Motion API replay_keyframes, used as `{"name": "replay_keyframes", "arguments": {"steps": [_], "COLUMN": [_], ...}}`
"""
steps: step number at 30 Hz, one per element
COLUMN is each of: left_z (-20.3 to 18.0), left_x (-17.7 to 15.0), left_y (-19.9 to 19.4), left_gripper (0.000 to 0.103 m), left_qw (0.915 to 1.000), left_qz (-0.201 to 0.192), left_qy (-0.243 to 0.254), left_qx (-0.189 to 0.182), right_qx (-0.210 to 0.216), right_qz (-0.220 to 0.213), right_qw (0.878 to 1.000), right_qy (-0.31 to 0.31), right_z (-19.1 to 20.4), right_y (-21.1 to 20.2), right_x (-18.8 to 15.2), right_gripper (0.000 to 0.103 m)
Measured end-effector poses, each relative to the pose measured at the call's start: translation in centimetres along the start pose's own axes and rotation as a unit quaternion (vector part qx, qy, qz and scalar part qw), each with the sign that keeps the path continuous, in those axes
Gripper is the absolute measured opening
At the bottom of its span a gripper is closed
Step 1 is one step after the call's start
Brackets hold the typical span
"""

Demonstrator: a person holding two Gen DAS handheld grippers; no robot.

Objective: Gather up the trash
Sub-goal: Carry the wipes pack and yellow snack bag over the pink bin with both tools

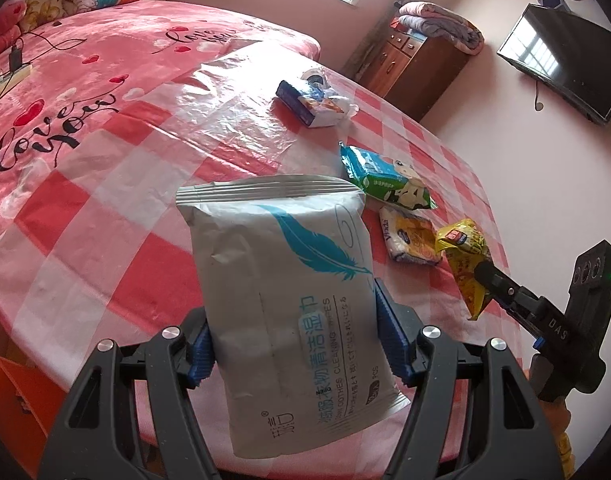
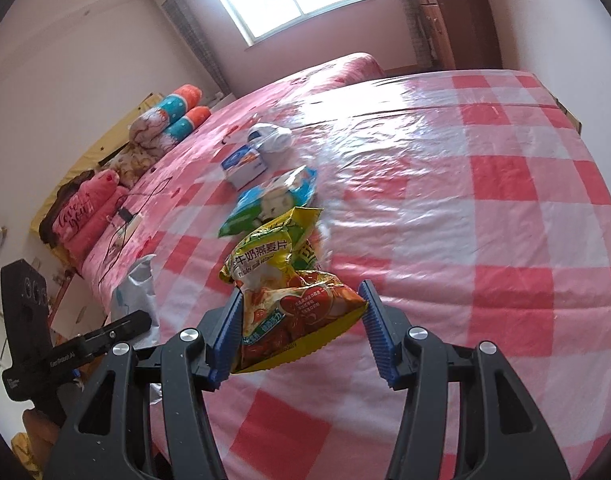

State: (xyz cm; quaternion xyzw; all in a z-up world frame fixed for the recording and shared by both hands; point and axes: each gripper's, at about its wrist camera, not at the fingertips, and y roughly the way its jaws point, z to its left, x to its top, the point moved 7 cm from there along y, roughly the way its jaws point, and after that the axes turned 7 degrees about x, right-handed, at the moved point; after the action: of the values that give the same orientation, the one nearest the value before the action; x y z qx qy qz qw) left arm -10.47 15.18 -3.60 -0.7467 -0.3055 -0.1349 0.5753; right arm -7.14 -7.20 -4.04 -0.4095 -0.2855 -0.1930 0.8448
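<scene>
The left claw is clenching a grey wet-wipe pack by its two long sides, carrying it clear above the checked worktop; gripping the flanks is keeping the limp pack upright, its long axis running away from the claw and its crimped end pointing toward the bed. The right claw is grasping a yellow oatmeal packet, though whether its right pad is actually touching is hard to tell. That packet is also lifted, its torn end pointing away. A green tissue pack, a Vinda tissue pack and a blue wrapper are lying on the worktop beyond, probably still awaiting collection.
</scene>
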Motion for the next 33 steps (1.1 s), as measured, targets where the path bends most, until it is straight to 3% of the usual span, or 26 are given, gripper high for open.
{"name": "replay_keyframes", "arguments": {"steps": [19, 33], "left_z": [6.1, 13.9], "left_x": [-2.5, -5.2], "left_y": [-4.4, -8.4], "left_gripper": [0.068, 0.068], "left_qw": [0.9993, 0.9941], "left_qz": [-0.012, -0.026], "left_qy": [-0.035, -0.094], "left_qx": [0.009, 0.048], "right_qx": [0.058, 0.114], "right_qz": [0.058, 0.113], "right_qw": [0.995, 0.978], "right_qy": [-0.062, -0.132], "right_z": [8.8, 17.4], "right_y": [2.3, 4.3], "right_x": [-3.7, -7.1], "right_gripper": [0.056, 0.056]}}
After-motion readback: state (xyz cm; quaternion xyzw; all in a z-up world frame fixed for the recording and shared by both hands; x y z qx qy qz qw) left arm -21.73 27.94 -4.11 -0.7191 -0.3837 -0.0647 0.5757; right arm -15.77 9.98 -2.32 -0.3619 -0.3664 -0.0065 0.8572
